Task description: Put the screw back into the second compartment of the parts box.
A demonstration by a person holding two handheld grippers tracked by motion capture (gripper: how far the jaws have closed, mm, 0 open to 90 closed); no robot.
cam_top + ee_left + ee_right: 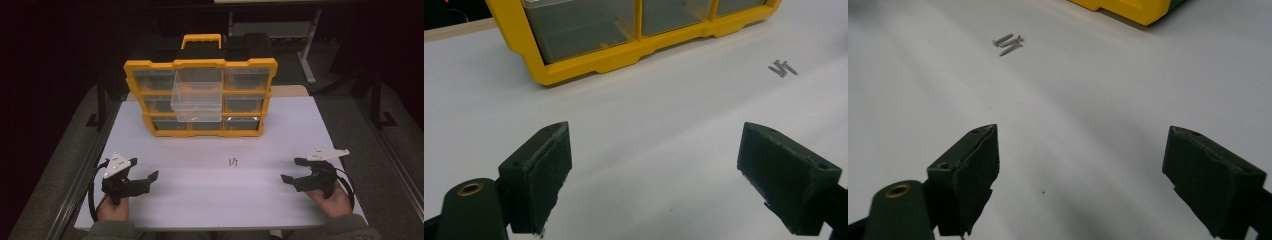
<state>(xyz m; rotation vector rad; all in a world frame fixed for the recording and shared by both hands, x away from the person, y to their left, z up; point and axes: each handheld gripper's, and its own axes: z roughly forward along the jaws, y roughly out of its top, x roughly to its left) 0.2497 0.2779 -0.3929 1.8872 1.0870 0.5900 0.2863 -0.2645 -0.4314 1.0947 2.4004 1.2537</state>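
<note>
A drawer organizer (200,97) is set at the table's (280,135) far middle, one drawer (196,100) pulled out. Screws (233,162) are laid before it, between both grippers.

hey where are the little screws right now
The screws lie loose on the white table in the high view, slightly right of centre, in front of the yellow organizer and between the two open grippers, nearer the right gripper.

The white table (200,190) is seen from above, looking forward; each gripper view is held low over it, aimed inward; the screws (233,162) (782,68) (1008,44) are shared.
</note>
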